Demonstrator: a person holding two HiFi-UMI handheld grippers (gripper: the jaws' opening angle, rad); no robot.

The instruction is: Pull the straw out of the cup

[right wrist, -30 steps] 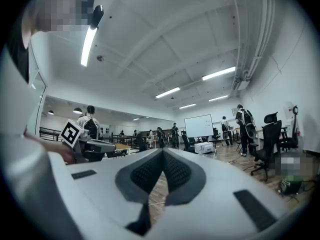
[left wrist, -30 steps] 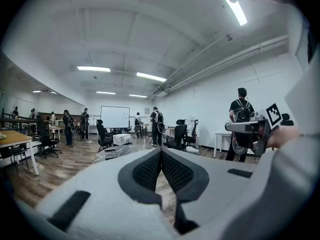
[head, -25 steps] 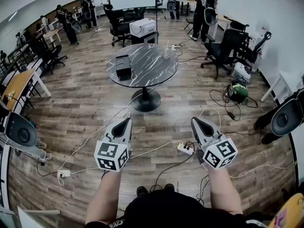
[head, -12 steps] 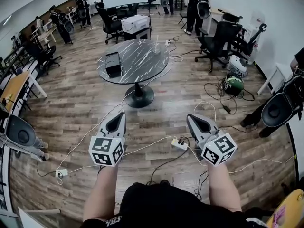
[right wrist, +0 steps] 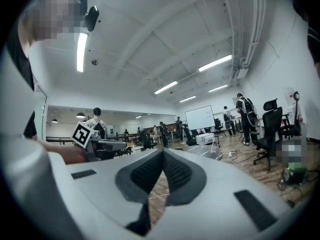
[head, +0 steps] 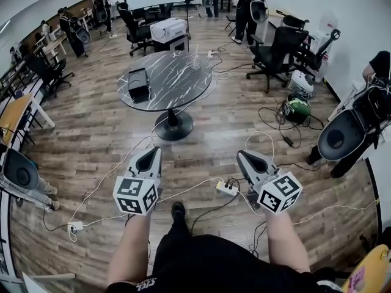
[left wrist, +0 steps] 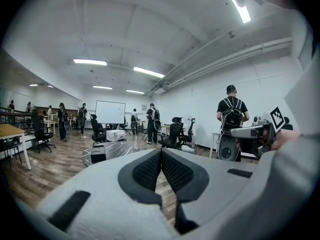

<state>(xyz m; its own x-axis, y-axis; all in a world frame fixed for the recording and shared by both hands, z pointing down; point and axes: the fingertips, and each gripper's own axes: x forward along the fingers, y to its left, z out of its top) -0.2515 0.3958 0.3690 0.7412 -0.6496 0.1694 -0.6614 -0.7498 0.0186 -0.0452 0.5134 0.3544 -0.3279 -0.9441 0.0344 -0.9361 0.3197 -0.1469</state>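
Grey left gripper (head: 149, 155) and grey right gripper (head: 243, 157) are both clenched, empty. Clear cup (head: 195, 64) with its upright thin straw (head: 196, 55) stands well ahead on the far edge of the round black marble table (head: 165, 84), about equally far from the 2.

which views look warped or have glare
Head view: fisheye curves the floor boards, table sharp. Left gripper view: black round edge, strip light blown out. Right gripper view: same black edge, ceiling light glares.
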